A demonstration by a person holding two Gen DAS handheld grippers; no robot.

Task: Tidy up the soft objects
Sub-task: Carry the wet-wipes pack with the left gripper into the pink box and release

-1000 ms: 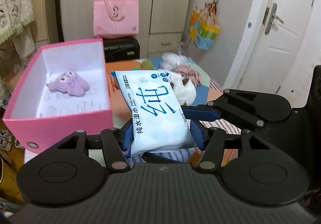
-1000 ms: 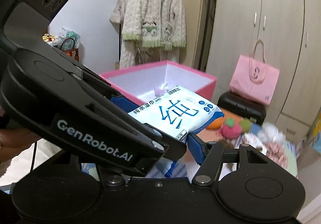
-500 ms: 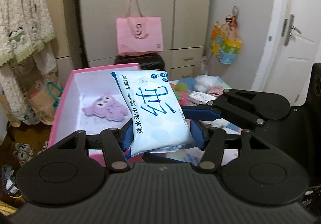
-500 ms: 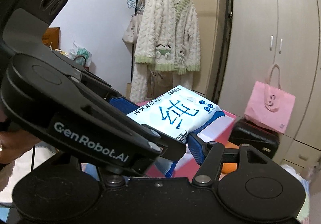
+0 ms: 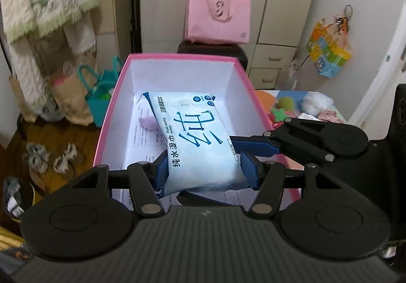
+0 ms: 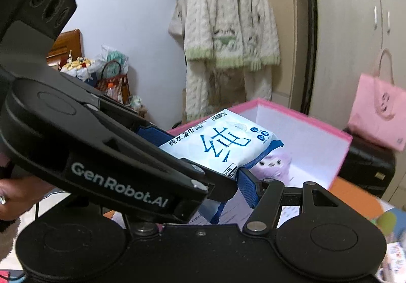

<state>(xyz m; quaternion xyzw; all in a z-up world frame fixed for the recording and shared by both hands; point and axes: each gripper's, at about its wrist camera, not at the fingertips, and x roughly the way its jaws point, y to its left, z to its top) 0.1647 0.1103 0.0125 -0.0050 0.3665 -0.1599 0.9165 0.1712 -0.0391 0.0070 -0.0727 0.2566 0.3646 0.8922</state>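
A white-and-blue wet wipes pack hangs over the open pink box. My left gripper is shut on the pack's near end, a blue pad on each side. From the right, one blue finger of my right gripper presses on the pack's edge. In the right wrist view the pack lies between my right gripper's fingers, and the left gripper's black body hides the left finger. A purple plush toy lies in the box, mostly under the pack.
A pink tote bag sits on a black case behind the box. Small soft toys lie on the table to the right. Bags and slippers are on the floor at left. A cardigan hangs on a rack.
Both grippers have carried the wipes pack to the left, from over the table to above the pink box. The grip on the pack looks the same.
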